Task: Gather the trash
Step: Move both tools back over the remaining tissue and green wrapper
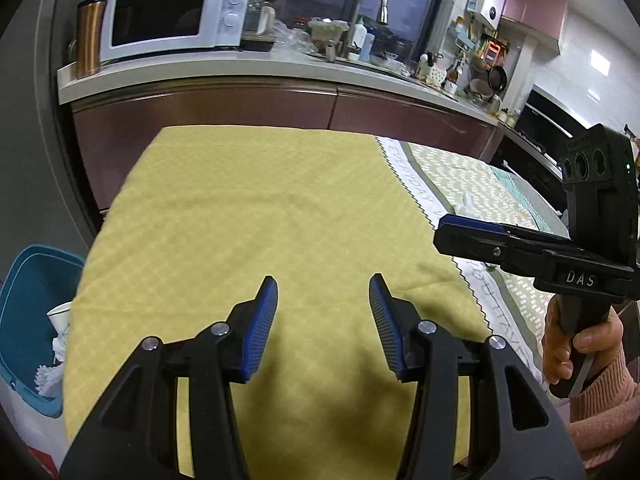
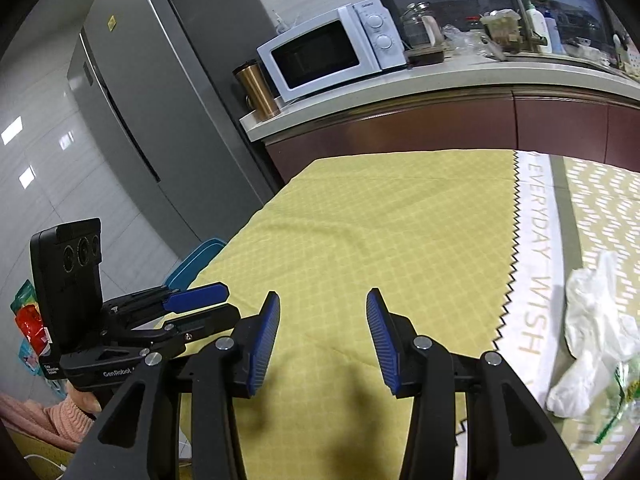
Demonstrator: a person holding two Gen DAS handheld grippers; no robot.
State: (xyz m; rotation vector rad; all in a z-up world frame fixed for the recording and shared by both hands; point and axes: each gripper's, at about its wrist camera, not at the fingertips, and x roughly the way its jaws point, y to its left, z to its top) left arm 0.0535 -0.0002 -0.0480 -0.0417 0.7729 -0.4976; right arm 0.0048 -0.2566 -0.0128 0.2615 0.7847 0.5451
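Note:
My left gripper (image 1: 323, 285) is open and empty above the yellow cloth (image 1: 256, 216) on the table. My right gripper (image 2: 323, 300) is open and empty too, over the same yellow cloth (image 2: 380, 220). A crumpled white plastic bag (image 2: 592, 328) lies on the patterned cloth to the right of my right gripper, with a green wrapper (image 2: 624, 396) beside it. A bit of white trash (image 1: 466, 202) shows past the right gripper (image 1: 472, 232) in the left wrist view. A blue bin (image 1: 28, 320) with a paper cup and tissues stands on the floor at the table's left.
A kitchen counter (image 1: 240, 76) with a white microwave (image 1: 176, 16), a copper cup and a sink runs behind the table. A grey fridge (image 2: 152, 100) stands left. The left gripper (image 2: 192, 300) shows at the left in the right wrist view.

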